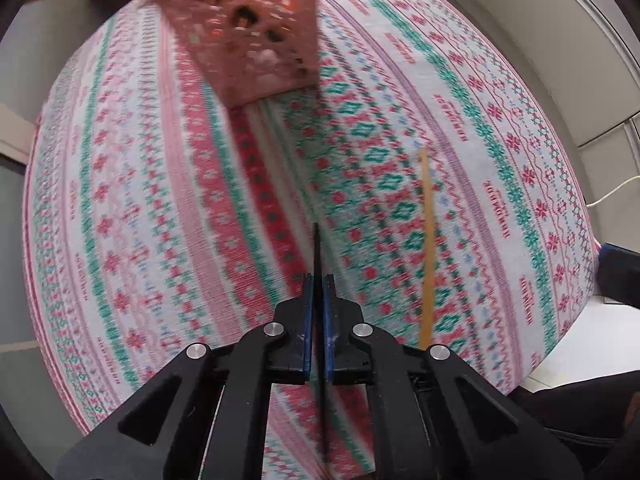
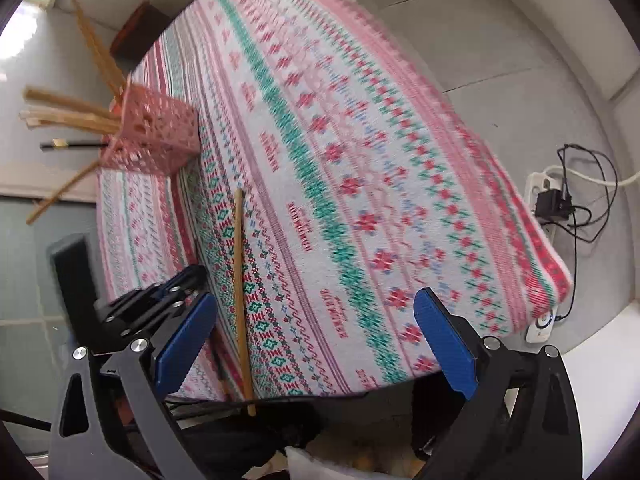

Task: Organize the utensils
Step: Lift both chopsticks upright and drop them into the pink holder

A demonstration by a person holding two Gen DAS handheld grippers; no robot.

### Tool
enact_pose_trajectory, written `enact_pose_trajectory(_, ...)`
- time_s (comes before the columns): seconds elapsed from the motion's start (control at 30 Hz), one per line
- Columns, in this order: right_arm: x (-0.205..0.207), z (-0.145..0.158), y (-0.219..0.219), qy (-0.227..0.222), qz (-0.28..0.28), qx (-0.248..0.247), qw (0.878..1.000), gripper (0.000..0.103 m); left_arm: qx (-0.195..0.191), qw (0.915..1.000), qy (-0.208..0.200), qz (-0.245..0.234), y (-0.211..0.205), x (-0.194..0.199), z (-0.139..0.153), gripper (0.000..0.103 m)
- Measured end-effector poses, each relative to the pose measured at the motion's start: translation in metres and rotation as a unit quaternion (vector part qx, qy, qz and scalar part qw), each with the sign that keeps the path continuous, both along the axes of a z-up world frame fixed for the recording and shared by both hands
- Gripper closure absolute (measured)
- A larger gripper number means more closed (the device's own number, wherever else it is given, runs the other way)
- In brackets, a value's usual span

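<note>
The left gripper (image 1: 318, 296) has its fingers pinched tight on a black chopstick (image 1: 317, 248), so carry it upright to the pink holder (image 1: 256, 28) at the surface's far edge. The right gripper (image 2: 316, 340) stands wide open, empty, the wooden chopstick (image 2: 240, 280) lying inside its left finger near the near edge.

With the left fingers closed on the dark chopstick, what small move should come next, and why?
Probably lift the left gripper straight up, then carry the dark chopstick toward the pink holder. The fingers are shut on it, the holder already has several chopsticks in it, and one wooden chopstick remains on the patterned cloth for the open right gripper.
</note>
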State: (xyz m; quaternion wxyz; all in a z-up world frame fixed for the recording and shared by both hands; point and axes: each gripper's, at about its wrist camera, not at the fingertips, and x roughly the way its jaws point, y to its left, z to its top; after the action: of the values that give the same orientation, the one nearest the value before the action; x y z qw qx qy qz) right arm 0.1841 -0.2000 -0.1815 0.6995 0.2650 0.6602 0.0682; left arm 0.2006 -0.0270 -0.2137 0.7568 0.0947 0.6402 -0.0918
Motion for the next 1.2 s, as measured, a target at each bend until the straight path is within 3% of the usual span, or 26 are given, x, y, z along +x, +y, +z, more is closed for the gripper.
enact_pose_trajectory(0.1, 0.011, -0.004, 0.031, -0.011, 0.020, -0.025, 0.999, 0.007, -0.012, 0.9995, -0.027, 0.012, 0.015, -0.006, 0.021, 0.100)
enact_pose_trajectory(0.2, 0.021, -0.009, 0.057, -0.014, 0.036, -0.044, 0.998, 0.007, -0.016, 0.9965, -0.080, 0.017, 0.028, -0.016, 0.055, 0.100)
enact_pose_trajectory(0.47, 0.034, -0.037, 0.105, 0.019, 0.062, -0.064, 0.996, 0.011, -0.006, 0.9769, -0.213, 0.018, 0.050, -0.037, 0.134, 0.099)
enact_pose_trajectory(0.57, 0.035, -0.033, 0.116, -0.004, 0.067, -0.087, 0.994, 0.026, 0.000, 0.9683, -0.249, 0.020, 0.059, -0.045, 0.154, 0.099)
enact_pose_trajectory(0.63, 0.036, -0.030, 0.117, -0.014, 0.063, -0.102, 0.993, 0.049, -0.002, 0.9644, -0.263, 0.024, 0.061, -0.046, 0.166, 0.099)
enact_pose_trajectory(0.7, 0.037, -0.030, 0.120, -0.023, 0.062, -0.114, 0.991, 0.082, -0.006, 0.9618, -0.272, 0.029, 0.062, -0.047, 0.172, 0.099)
enact_pose_trajectory(0.77, 0.039, -0.029, 0.116, -0.025, 0.055, -0.102, 0.993, 0.095, -0.008, 0.9595, -0.280, 0.033, 0.064, -0.049, 0.178, 0.099)
enact_pose_trajectory(0.9, 0.035, -0.015, 0.099, -0.050, 0.046, -0.094, 0.993, 0.097, -0.008, 0.9541, -0.297, 0.038, 0.068, -0.056, 0.189, 0.099)
enact_pose_trajectory(1.07, 0.015, 0.033, 0.082, -0.125, 0.049, -0.083, 0.987, 0.097, -0.013, 0.9498, -0.310, 0.038, 0.071, -0.059, 0.195, 0.099)
enact_pose_trajectory(1.2, -0.013, 0.080, 0.078, -0.195, 0.065, -0.084, 0.975, 0.097, -0.016, 0.9470, -0.318, 0.038, 0.073, -0.062, 0.201, 0.099)
